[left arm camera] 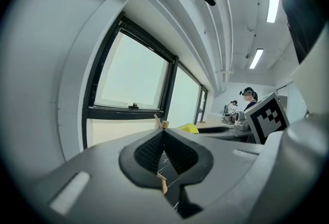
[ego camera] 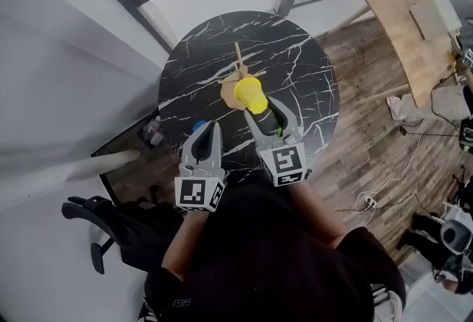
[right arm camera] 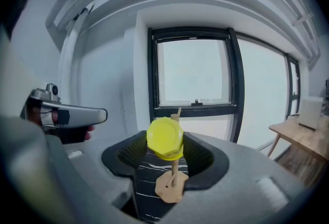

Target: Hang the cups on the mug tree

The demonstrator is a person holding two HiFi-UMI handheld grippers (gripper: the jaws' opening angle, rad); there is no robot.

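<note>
A wooden mug tree (ego camera: pixel 238 66) stands near the middle of a round black marble table (ego camera: pixel 303 69). A yellow cup (ego camera: pixel 250 94) is at the tree, its base turned toward my right gripper (ego camera: pixel 264 112). In the right gripper view the yellow cup (right arm camera: pixel 165 138) fills the gap between the fingertips of the right gripper (right arm camera: pixel 165 152), which is shut on it in front of the mug tree (right arm camera: pixel 170 187). My left gripper (ego camera: pixel 209 128) hovers to the left, shut and empty. Its pads meet in the left gripper view (left arm camera: pixel 163 153). A small blue thing (ego camera: pixel 198 125) is half hidden beside it.
A light wooden table (ego camera: pixel 414 25) stands at the back right, with cables on the plank floor (ego camera: pixel 369 202). A black chair (ego camera: pixel 111 228) sits at the lower left. Windows run behind the round table. People (left arm camera: pixel 249 97) stand far off in the left gripper view.
</note>
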